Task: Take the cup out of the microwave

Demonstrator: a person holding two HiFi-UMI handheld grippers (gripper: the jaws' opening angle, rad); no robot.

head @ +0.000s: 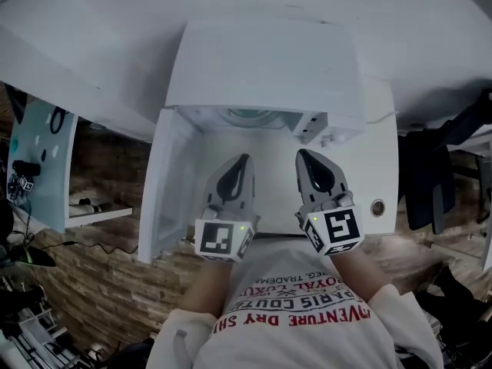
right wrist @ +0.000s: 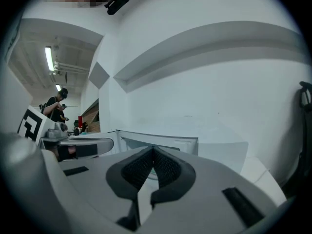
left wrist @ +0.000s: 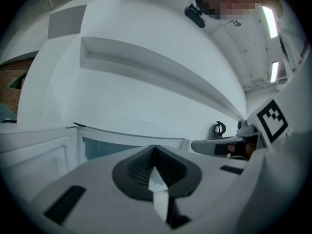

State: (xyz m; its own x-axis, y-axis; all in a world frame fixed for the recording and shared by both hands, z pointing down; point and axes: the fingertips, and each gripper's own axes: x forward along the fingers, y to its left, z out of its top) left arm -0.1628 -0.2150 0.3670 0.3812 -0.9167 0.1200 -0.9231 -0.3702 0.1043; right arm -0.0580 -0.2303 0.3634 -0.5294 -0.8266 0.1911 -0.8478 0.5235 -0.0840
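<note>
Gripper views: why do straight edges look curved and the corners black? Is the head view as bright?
Left gripper view: the wide-angle lens bows the white ledge into an arc, blackens the corners, and the ceiling lights glare. Right gripper view: same bowing and dark rim. Head view: dimmer, greyer, dark at the edges; the microwave shows no hard shadows.

A white table [head: 380, 152] carries a white microwave [head: 261, 60], its door [head: 165, 183] swung open leftward; a small round disc [head: 377, 206] lies near the table's front edge.
</note>
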